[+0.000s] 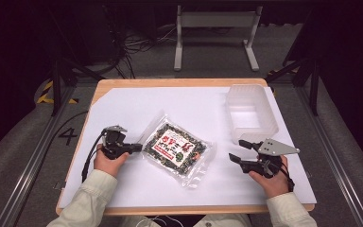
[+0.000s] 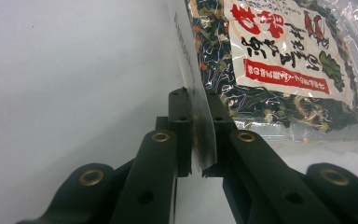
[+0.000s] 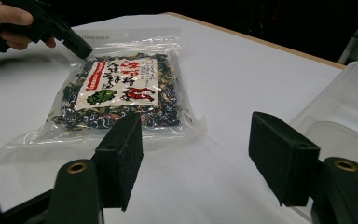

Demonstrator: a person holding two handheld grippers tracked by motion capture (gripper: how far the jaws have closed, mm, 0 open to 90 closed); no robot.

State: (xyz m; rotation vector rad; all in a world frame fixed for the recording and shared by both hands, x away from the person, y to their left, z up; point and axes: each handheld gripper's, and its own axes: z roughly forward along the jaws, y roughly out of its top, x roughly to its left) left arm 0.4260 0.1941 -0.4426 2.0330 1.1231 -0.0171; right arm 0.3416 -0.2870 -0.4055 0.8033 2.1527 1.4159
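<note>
High view: left tongs (image 1: 134, 149) pinch packet (image 1: 177, 149); right tongs (image 1: 236, 150) gape empty beside tub (image 1: 250, 113).

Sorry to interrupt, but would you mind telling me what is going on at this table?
A person at the table holds a gripper in each hand. The left gripper is shut on the clear edge of a snack bag that lies flat on the white sheet. The right gripper waits open beside the bag, touching nothing. A clear plastic tub sits empty at the far right.
</note>
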